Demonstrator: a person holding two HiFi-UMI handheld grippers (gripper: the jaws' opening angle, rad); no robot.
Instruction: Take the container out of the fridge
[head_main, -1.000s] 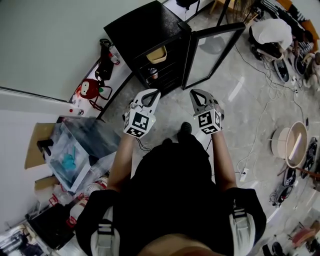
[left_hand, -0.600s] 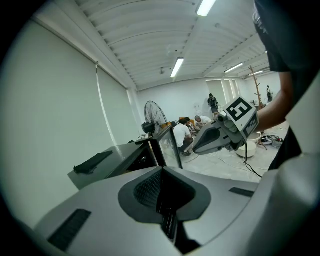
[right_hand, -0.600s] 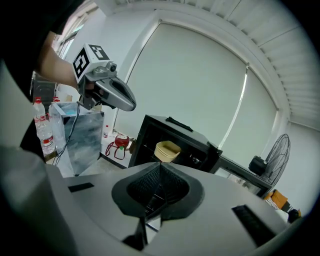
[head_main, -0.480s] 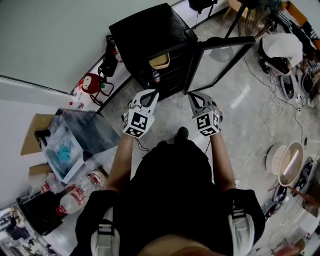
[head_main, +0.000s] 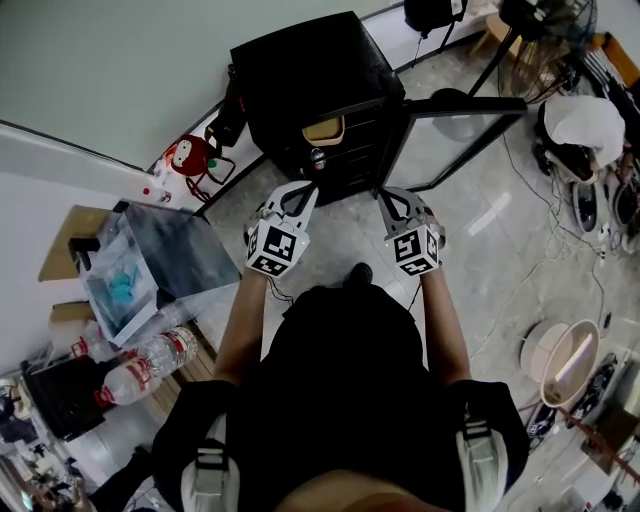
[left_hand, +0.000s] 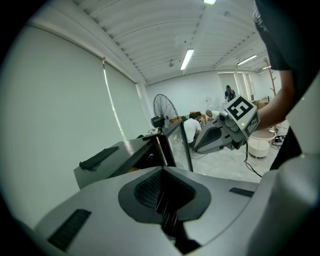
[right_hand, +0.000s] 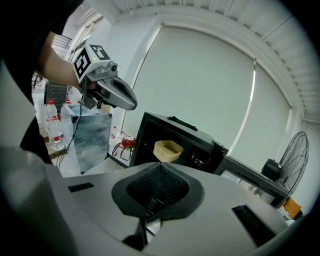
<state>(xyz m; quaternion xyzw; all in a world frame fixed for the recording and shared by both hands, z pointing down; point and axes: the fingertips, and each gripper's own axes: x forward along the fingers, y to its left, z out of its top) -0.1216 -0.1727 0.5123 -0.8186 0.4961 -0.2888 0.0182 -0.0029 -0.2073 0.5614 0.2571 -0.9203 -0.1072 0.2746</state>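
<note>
**Both grippers empty before the open fridge**

The person stands on the floor facing a black fridge that is set against the wall. Its glass door is swung wide to the person's right.

The container, a tan tub with no lid, sits on a shelf in the upper part of the fridge, near the shelf's front edge. In the right gripper view it shows just above that gripper's tips, upright and well apart from them. A smaller round thing stands on the shelf below it; what it is cannot be made out.

The left gripper is held out in front of the body, pointing at the fridge opening. Its jaws are pressed together with nothing between them. The right gripper is level with it, pointing toward the hinge edge of the door. Its jaws also meet at the tips and grip nothing. Neither gripper touches the fridge or the door.

On the floor left of the fridge, by the wall, lies a red bag. Nearer the person are a clear box and some bottles.
</note>
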